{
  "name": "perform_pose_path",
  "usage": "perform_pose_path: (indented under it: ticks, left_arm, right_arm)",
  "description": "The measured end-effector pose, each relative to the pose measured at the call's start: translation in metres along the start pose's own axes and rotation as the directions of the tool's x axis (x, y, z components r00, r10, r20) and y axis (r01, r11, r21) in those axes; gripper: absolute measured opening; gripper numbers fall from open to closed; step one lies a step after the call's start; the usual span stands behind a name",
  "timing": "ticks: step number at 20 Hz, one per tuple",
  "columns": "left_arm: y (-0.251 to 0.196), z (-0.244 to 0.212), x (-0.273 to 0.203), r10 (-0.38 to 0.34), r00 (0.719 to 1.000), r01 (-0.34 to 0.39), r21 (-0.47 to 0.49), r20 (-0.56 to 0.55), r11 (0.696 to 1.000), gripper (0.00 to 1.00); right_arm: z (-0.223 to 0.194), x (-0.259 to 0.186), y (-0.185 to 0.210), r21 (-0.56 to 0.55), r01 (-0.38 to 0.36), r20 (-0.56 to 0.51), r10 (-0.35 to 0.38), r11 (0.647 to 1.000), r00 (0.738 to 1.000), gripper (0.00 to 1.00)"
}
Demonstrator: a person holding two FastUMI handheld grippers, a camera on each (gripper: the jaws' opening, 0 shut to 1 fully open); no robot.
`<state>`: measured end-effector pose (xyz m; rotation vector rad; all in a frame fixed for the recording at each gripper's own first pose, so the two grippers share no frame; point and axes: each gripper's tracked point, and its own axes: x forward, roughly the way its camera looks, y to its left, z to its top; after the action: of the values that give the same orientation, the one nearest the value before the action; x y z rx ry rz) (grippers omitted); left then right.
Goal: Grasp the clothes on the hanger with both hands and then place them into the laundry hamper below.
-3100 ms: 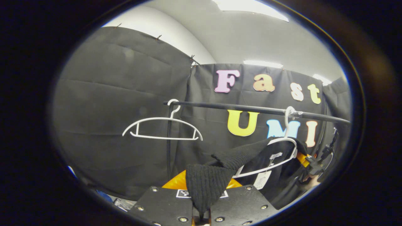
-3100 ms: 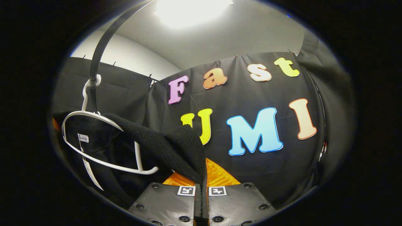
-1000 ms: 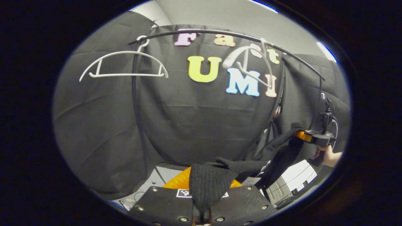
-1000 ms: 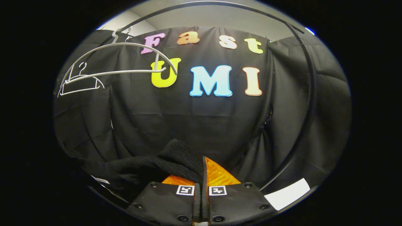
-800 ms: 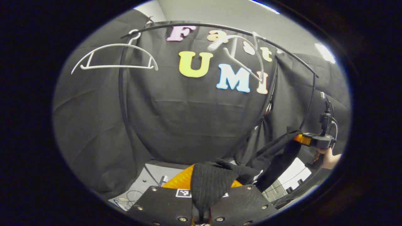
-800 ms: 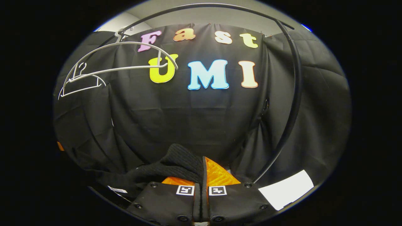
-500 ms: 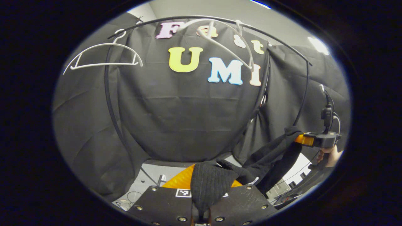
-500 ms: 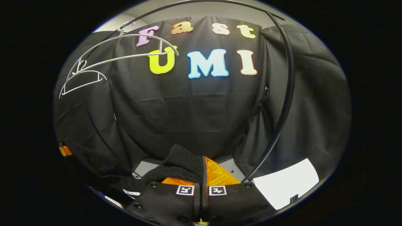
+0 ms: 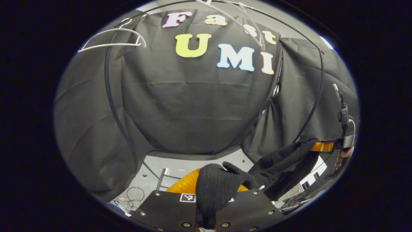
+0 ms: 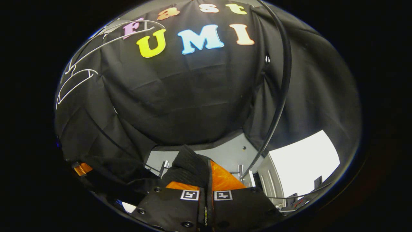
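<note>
In the left gripper view, the left gripper (image 9: pixel 206 206) sits at 6 o'clock, its fingers clenched on a bunched fold of the garment (image 9: pixel 273 167). The garment is black, with a coarse ribbed knit where it humps up between the fingers. From there it stretches as a slack, sagging band toward 4 o'clock, thinner and smoother in its middle stretch, up to the right gripper (image 9: pixel 322 147), which a hand (image 9: pixel 341 158) holds at 3 o'clock. The garment's far end meets that gripper's fingers; how they stand on it is too small to tell here. Two white hangers hang bare from the black rail (image 9: pixel 109 90): one hanger (image 9: pixel 112 38) at 11 o'clock, a second hanger (image 9: pixel 244 22) at 12 o'clock, tilted. Grey floor (image 9: pixel 180 164) with loose cables lies below at 7 o'clock.

In the right gripper view, the right gripper (image 10: pixel 207 196) is at 6 o'clock, its fingers closed together on the garment (image 10: pixel 188 166), whose ribbed black knit rises in a peak just left of the fingers. The cloth then drops away toward 8 o'clock as a dark, folded band toward the left gripper (image 10: pixel 82 168). The white hangers (image 10: pixel 96 42) show at 10 to 11 o'clock. The rail's upright (image 10: pixel 280 90) curves down the right side at 2 to 5 o'clock.
</note>
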<state>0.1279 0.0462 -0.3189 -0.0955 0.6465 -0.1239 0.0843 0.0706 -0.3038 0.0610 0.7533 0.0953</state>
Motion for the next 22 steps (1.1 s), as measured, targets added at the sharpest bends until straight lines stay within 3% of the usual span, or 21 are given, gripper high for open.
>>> perform_pose_path:
  ticks: [4, 8, 12, 14, 15, 22]
  left_arm:
    - [0.004, -0.033, 0.028, -0.011, 0.999, 0.012, 0.016, -0.034, 1.0, 0.07]
    - [-0.003, -0.058, 0.055, -0.058, 0.995, 0.056, -0.022, -0.077, 0.998, 0.07]
    - [-0.003, -0.077, 0.076, -0.053, 0.991, 0.052, -0.012, -0.121, 0.999, 0.08]
    - [-0.004, -0.084, 0.083, -0.047, 0.989, 0.047, -0.001, -0.138, 0.999, 0.08]
    - [-0.005, -0.087, 0.085, -0.049, 0.989, 0.05, 0.005, -0.142, 0.999, 0.08]
    - [-0.007, -0.099, 0.091, -0.063, 0.985, 0.075, 0.066, -0.16, 0.995, 0.09]
  right_arm:
    - [-0.034, 0.017, 0.002, 0.012, 0.007, -0.07, -0.006, 1.0, 0.997, 0.03]
    - [-0.048, 0.037, 0.022, -0.032, -0.022, -0.105, 0.018, 0.999, 0.994, 0.03]
    - [-0.066, 0.056, 0.034, -0.047, -0.048, -0.158, 0.04, 0.998, 0.987, 0.04]
    - [-0.07, 0.059, 0.036, -0.071, -0.04, -0.177, 0.026, 0.997, 0.984, 0.01]
    - [-0.07, 0.06, 0.037, -0.075, -0.034, -0.18, 0.02, 0.997, 0.983, 0.05]
    - [-0.084, 0.063, 0.028, -0.041, 0.011, -0.218, -0.02, 0.999, 0.976, 0.06]
